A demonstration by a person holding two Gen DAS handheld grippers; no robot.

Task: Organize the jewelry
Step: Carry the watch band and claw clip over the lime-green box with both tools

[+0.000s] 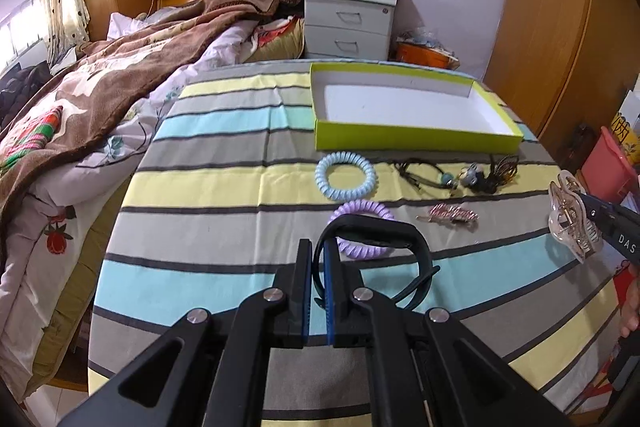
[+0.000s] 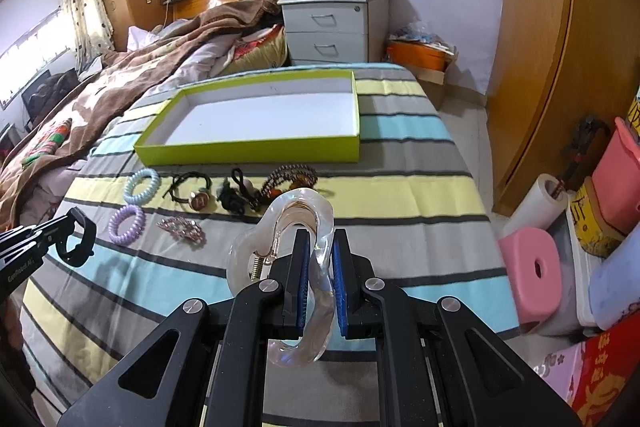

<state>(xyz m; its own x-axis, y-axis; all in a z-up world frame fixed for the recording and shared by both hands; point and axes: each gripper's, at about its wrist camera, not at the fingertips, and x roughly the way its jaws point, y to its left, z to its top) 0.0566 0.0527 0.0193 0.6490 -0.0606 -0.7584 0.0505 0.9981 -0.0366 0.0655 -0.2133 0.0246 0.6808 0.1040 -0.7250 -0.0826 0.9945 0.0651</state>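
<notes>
My left gripper point(image 1: 318, 251) is shut on a black wristband point(image 1: 384, 231), held just above the striped cloth point(image 1: 224, 195). My right gripper point(image 2: 321, 239) is shut on a clear claw hair clip point(image 2: 288, 223), also off the cloth. In front of both stands an empty lime-green box point(image 1: 416, 137) with a white inside. Between the box and the grippers lie a pale blue coil hair tie point(image 1: 346, 177), a purple coil tie point(image 1: 362, 209), a pink sparkly clip point(image 1: 450, 215), dark cord bracelets point(image 1: 424, 173) and a beaded bracelet point(image 2: 288, 179).
A bed with a brown blanket point(image 1: 120, 83) borders the table on the left. A grey nightstand point(image 1: 348, 23) and an orange tub point(image 2: 416, 53) stand behind. On the floor to the right are a pink stool point(image 2: 532, 267) and pink bins point(image 2: 620, 171).
</notes>
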